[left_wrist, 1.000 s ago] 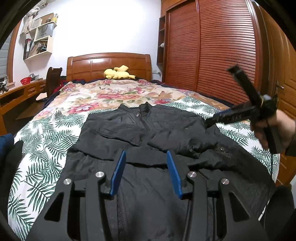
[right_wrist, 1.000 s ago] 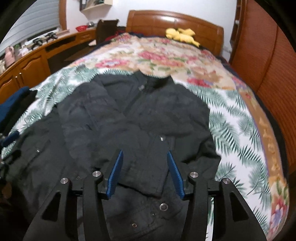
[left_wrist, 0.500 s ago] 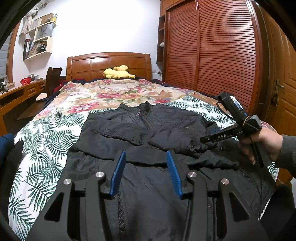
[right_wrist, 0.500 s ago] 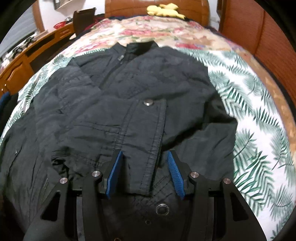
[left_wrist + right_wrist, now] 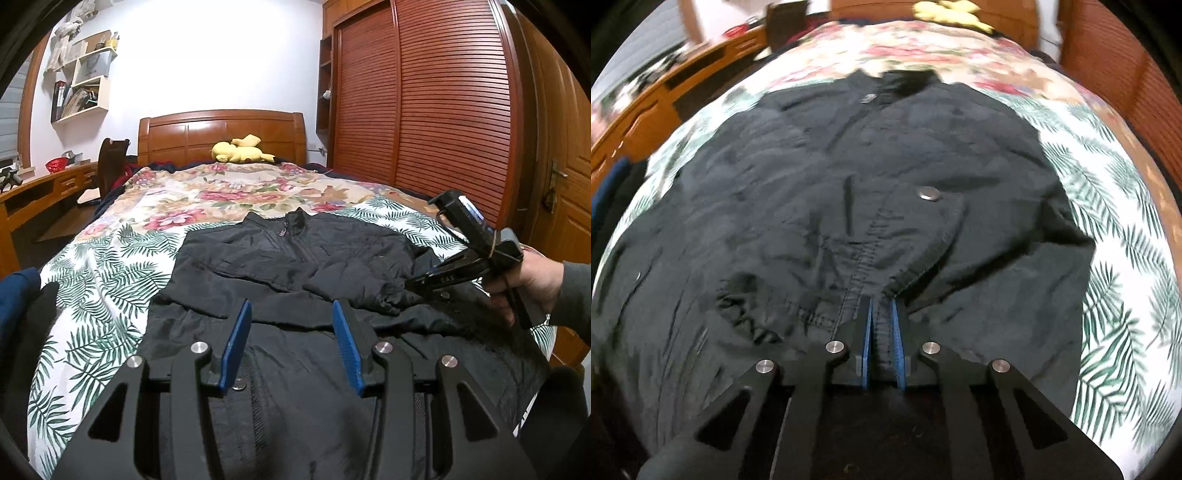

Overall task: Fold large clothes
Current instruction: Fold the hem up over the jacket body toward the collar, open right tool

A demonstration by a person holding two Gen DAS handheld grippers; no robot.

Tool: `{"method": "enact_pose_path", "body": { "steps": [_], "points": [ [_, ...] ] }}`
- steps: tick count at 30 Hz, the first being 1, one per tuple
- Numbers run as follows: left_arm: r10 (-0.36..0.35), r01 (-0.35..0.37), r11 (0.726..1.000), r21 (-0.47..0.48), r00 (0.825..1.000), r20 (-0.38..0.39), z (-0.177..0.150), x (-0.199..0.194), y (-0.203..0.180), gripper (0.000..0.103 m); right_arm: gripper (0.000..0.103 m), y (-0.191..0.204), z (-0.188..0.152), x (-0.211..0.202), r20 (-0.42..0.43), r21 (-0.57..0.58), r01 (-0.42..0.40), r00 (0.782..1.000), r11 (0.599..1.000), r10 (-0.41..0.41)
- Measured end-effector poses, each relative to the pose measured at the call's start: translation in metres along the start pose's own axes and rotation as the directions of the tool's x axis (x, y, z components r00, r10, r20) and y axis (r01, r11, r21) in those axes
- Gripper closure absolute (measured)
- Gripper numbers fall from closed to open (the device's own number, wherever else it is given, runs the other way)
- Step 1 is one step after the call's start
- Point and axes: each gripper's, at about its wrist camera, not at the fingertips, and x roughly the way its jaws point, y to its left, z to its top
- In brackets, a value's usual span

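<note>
A large black jacket point(image 5: 295, 266) lies face up on the bed, collar toward the headboard, with a sleeve folded across its chest. My left gripper point(image 5: 291, 317) is open and empty, hovering over the jacket's lower middle. My right gripper point(image 5: 882, 306) is shut on the cuff end of the folded sleeve point(image 5: 905, 236), with black fabric pinched between its blue pads. In the left wrist view the right gripper point(image 5: 410, 282) reaches in from the right, low on the jacket. The jacket fills the right wrist view point(image 5: 775, 184).
The bed has a leaf-and-flower quilt point(image 5: 110, 266) and a wooden headboard point(image 5: 221, 133) with a yellow plush toy point(image 5: 240, 149). A wooden desk point(image 5: 44, 192) stands left. A slatted wardrobe point(image 5: 424, 103) and door stand right. Dark clothes point(image 5: 22, 295) lie at the bed's left edge.
My right gripper came down onto the folded sleeve's cuff and closed on it. My left gripper stayed open in about the same place.
</note>
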Motion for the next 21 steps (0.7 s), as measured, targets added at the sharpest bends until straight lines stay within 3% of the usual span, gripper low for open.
{"method": "enact_pose_path", "body": {
  "steps": [6,12,21],
  "points": [
    [0.018,-0.018,1.000,-0.004,1.000,-0.002,-0.004,-0.004,0.008,0.059,0.096,0.019,0.008,-0.034,0.091,-0.062,0.010,0.996,0.998,-0.004],
    [0.033,-0.033,0.999,-0.017,0.999,0.002,-0.005,-0.007,0.016,0.059,0.096,0.054,0.021,-0.081,0.219,-0.111,-0.037,0.974,0.993,0.061],
    [0.052,-0.052,0.998,-0.030,0.999,0.008,-0.004,-0.012,0.022,0.059,0.096,0.119,0.017,-0.091,0.226,-0.230,-0.131,0.957,0.964,0.183]
  ]
}}
